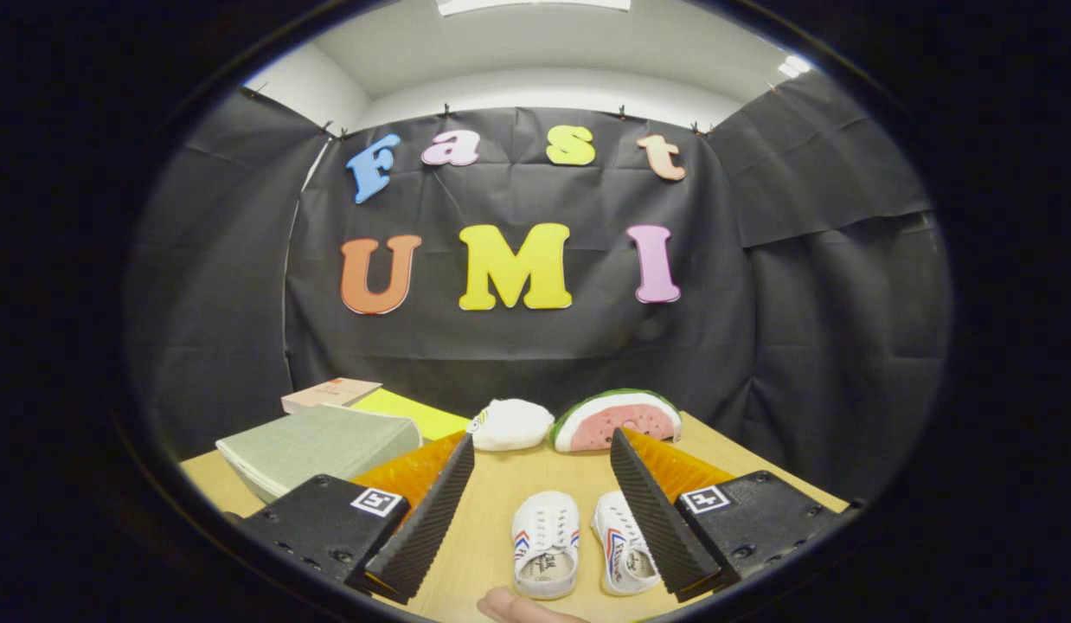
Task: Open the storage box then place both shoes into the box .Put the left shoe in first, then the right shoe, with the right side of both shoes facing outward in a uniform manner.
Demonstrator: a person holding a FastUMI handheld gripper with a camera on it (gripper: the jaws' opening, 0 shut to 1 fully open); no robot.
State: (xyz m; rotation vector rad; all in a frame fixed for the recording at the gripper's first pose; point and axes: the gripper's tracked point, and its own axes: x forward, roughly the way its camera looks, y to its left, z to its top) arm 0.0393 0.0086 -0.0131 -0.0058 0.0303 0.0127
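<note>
A: Two shoes (579, 543) lie side by side on the table (501, 510), toes forward, between the spread fingers of the gripper (542, 450), which grip nothing.

B: The storage box (319, 446)?

A: Closed, beside the left finger. Shoe insole lettering illegible.

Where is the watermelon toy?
In the gripper view, the watermelon toy sits at the table's far edge, beyond the open gripper, right of a white plush and behind the two shoes.
</note>
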